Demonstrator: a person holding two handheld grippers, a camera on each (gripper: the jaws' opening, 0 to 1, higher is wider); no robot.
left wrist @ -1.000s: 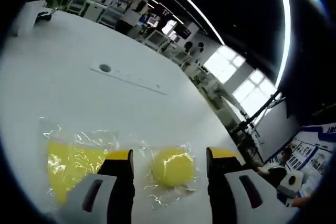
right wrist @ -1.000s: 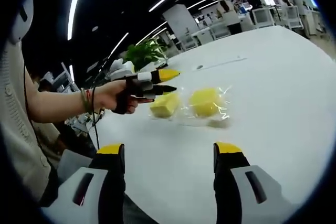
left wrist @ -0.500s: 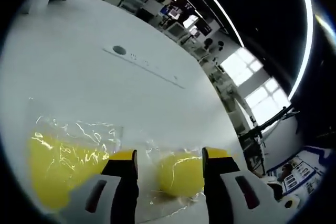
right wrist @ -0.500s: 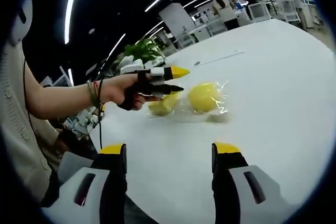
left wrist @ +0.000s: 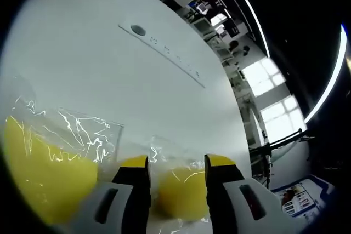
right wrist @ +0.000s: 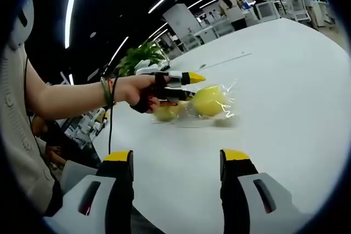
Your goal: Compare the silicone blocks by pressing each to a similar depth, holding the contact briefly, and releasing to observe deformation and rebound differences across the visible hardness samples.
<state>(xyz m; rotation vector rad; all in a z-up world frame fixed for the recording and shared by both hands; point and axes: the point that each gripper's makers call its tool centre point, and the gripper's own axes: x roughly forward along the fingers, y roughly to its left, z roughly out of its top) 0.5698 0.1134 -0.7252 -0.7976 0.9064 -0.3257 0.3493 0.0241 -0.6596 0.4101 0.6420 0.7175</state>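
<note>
My left gripper (left wrist: 176,164) has its two yellow-tipped jaws closed against the sides of a rounded yellow silicone block (left wrist: 181,194) in a clear plastic bag on the white table (left wrist: 137,86). A second, larger yellow block (left wrist: 46,176) lies in its own bag just to the left of it. In the right gripper view a hand holds the left gripper (right wrist: 192,89) on the rounded block (right wrist: 209,101), with the other block (right wrist: 166,113) beside it. My right gripper (right wrist: 176,158) stands open above the table, well short of the blocks, with nothing between its jaws.
A long flush strip with a round grommet (left wrist: 138,29) runs across the table beyond the blocks. A person's arm with a wristband (right wrist: 107,92) reaches in from the left. Desks, a plant (right wrist: 140,54) and windows lie beyond the table edge.
My left gripper has moved in over the rounded block, and its jaws have narrowed until they squeeze it. The right gripper has stayed open and almost still.
</note>
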